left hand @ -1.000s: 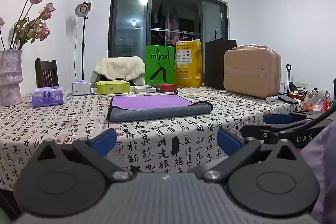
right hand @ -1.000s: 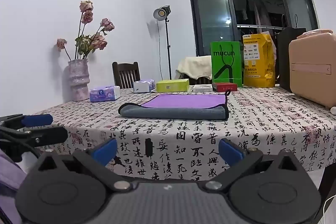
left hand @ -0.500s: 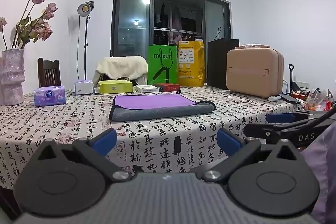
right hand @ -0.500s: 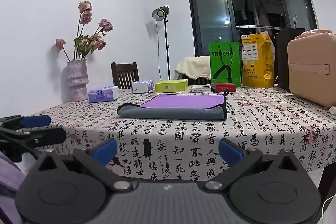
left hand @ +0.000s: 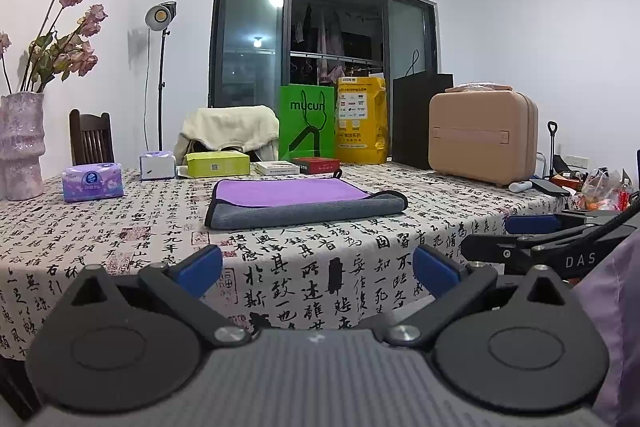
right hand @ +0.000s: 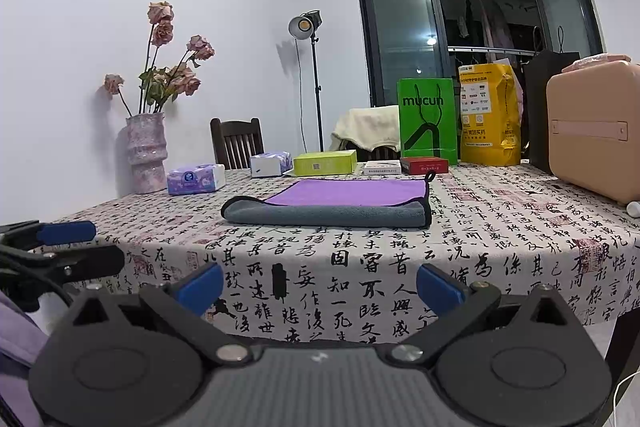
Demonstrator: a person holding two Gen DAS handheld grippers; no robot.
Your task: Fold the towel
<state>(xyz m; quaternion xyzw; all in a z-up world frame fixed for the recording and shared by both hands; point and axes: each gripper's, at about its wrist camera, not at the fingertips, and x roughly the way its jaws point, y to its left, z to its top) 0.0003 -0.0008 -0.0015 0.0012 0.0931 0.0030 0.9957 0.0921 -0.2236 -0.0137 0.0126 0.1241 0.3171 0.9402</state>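
Nearest, the left gripper (left hand: 318, 265) and right gripper (right hand: 319, 281) hang short of the table's (right hand: 520, 227) edge, blue-padded jaws spread wide, gripping nothing. At twelve o'clock the folded grey-and-purple towel (left hand: 304, 201) lies flat on the calligraphy tablecloth. Farther, at two o'clock, the beige case (right hand: 596, 131) is cut off by the frame.

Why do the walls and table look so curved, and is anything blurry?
Left wrist view: the fisheye lens bows the table edge and ceiling; the towel is sharp. Right wrist view: same bending; the lit studio lamp casts a shadow on the wall.
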